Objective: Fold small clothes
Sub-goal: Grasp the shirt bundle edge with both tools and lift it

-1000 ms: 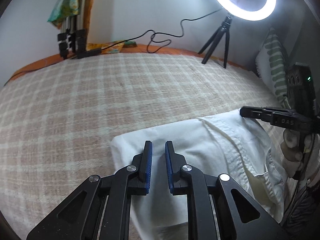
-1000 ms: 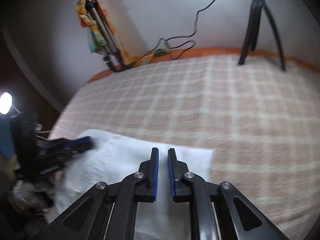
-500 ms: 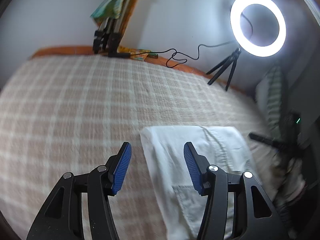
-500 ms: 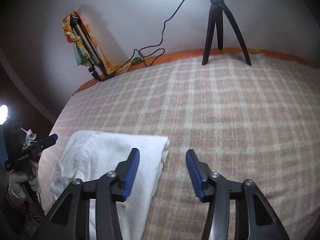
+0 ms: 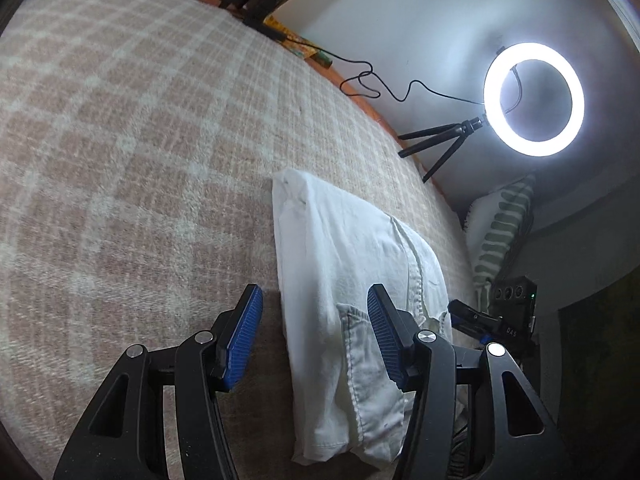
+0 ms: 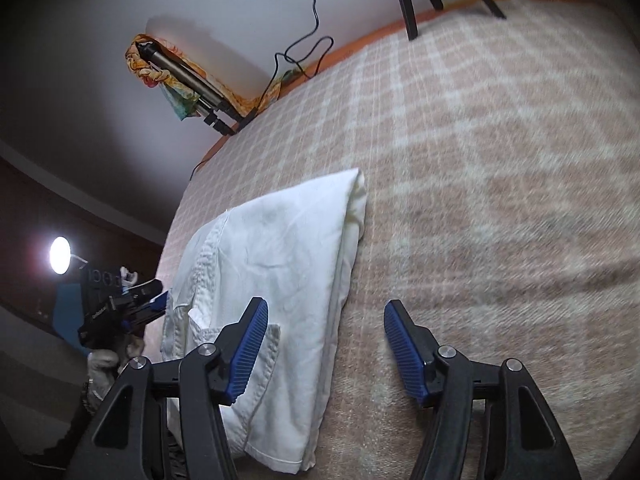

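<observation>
One folded white garment (image 5: 352, 280), one ring light (image 5: 534, 98), one striped pillow (image 5: 500, 232) — two grippers.

checked blanket (image 5: 132, 128), ring light (image 5: 534, 98), striped pillow (image 5: 500, 232)

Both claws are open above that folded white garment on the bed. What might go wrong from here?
1. The white garment lies as a thick loose stack; a claw might pinch only the top layer and pull the fold apart.
2. The left claw straddles its long edge and the right claw the opposite one; uneven grips may skew it.
3. The garment may drag on the fuzzy checked blanket and bunch.
</observation>
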Motion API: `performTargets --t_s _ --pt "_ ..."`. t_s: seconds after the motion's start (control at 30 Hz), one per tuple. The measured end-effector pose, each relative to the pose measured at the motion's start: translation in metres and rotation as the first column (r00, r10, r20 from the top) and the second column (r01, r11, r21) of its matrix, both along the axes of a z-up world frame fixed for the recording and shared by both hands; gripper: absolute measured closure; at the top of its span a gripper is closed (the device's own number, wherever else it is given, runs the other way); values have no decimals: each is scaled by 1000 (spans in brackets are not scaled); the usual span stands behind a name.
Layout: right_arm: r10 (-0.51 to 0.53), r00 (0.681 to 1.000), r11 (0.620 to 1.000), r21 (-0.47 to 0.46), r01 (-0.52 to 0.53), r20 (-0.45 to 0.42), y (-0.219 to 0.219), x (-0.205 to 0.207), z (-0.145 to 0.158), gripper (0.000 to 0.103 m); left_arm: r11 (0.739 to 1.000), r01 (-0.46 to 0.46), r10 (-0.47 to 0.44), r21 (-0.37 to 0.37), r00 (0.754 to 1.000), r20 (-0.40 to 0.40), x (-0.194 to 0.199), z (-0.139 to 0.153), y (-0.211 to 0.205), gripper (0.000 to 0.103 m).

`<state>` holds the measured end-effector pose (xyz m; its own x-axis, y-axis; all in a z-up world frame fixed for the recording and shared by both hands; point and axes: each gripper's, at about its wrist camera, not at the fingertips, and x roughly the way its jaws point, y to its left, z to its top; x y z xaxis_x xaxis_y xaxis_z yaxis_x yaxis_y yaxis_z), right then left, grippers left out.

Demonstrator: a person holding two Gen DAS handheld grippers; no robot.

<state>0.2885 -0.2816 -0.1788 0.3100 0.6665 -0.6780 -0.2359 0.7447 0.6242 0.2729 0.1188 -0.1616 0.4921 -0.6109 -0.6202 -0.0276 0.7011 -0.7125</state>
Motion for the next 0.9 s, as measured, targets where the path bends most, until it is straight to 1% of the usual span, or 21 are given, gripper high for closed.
performTargets --t_s 0.07,0.2,0.23,0.27,0.33,0.43,0.47,0.5,0.53,0.57,0.6,0.63,0.67,0.7,0.77,0.83,0.9 --pt "11 1000 1000 19 -11 -5 1 3 -2 39 1000 14 -14 -15 1000 -14 3 -6 -4 50" --pt "34 999 995 91 -32 -22 1 8 -9 40 999 31 -30 -40 1000 6 9 -8 -6 52" --pt "49 998 993 104 -46 -31 4 11 -12 45 998 29 -29 -63 1000 6 11 -10 -6 52" --pt "64 997 991 117 -60 -33 7 13 -14 49 997 24 -23 -79 1000 13 10 -11 -6 55" --pt "71 997 989 135 -66 -32 12 16 -17 50 997 31 -30 -64 999 18 13 -11 -10 61" --pt "80 996 988 138 -75 -27 17 18 -17 51 998 24 -24 -59 1000 17 17 -12 -12 68" --pt "79 997 988 137 -75 -26 19 19 -17 53 999 22 -22 -49 1000 17 17 -12 -13 71" --pt "75 997 989 130 -70 -30 21 20 -17 56 999 24 -23 -31 1000 19 17 -12 -14 72" --pt "68 997 990 124 -63 -31 24 20 -17 62 1000 29 -29 10 999 30 17 -9 -19 74" --pt "60 998 992 116 -57 -29 25 20 -16 63 998 35 -37 49 999 41 16 -6 -23 75" --pt "56 998 994 99 -53 -26 28 19 -15 65 994 44 -51 105 997 57 14 -2 -29 75" --pt "55 998 996 76 -54 -18 30 19 -13 69 987 54 -65 149 995 71 13 1 -34 78" --pt "54 998 997 53 -53 -10 33 17 -11 73 979 62 -80 194 993 87 11 4 -39 79" --pt "51 999 998 31 -51 0 35 16 -9 74 972 64 -89 226 991 99 10 7 -42 80" --pt "50 999 999 -3 -50 20 41 13 -4 83 959 59 -97 276 988 124 6 14 -47 84" --pt "50 997 998 -43 -47 55 45 8 4 87 938 59 -119 343 980 157 2 22 -55 85" --pt "56 994 996 -80 -48 97 50 3 13 88 914 57 -144 402 971 189 -2 30 -63 86"
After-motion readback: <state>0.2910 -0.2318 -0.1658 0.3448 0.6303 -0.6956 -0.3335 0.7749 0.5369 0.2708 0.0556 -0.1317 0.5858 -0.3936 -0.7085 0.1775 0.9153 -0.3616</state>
